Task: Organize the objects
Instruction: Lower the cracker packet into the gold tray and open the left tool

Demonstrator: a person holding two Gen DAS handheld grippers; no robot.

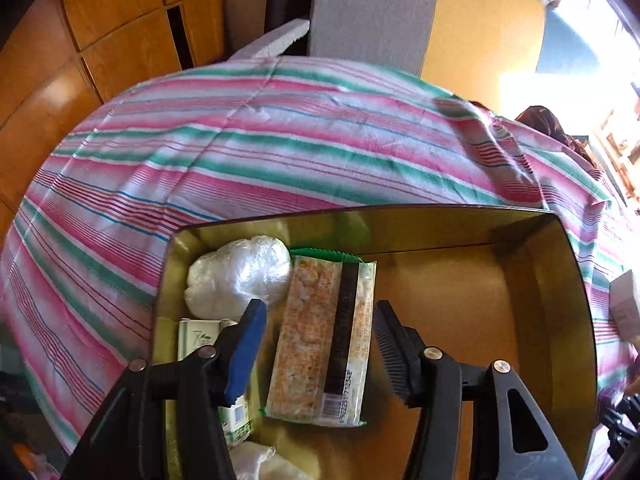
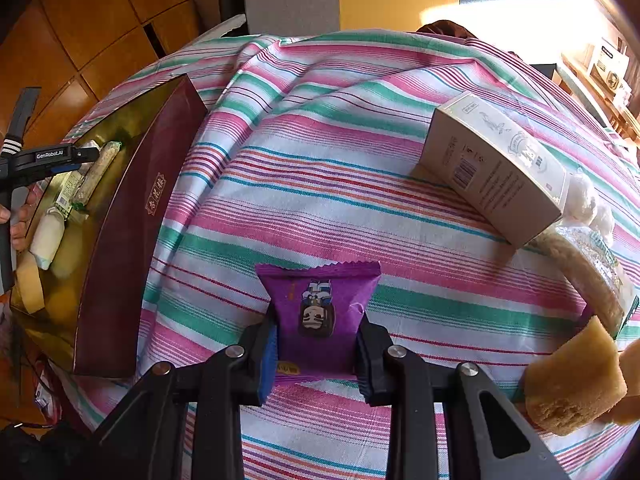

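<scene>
My left gripper (image 1: 318, 330) is open and empty above a gold-lined box (image 1: 440, 224). Below it lies a long flat snack bar packet (image 1: 320, 340). A white plastic-wrapped bundle (image 1: 236, 276) and a small green-and-white carton (image 1: 200, 338) lie at the box's left side. My right gripper (image 2: 316, 344) is shut on a purple snack packet (image 2: 318, 308) over the striped cloth (image 2: 320, 184). The same box (image 2: 132, 220), with a maroon outer wall, shows at the left of the right wrist view, with the left gripper (image 2: 60, 156) over it.
A beige carton (image 2: 496, 168) lies at the right on the cloth, beside a round wrapped cake (image 2: 584, 264) and tan spongy pieces (image 2: 576, 384). The box's right half (image 1: 460, 320) is bare. Wooden cabinets (image 1: 120, 20) stand behind the table.
</scene>
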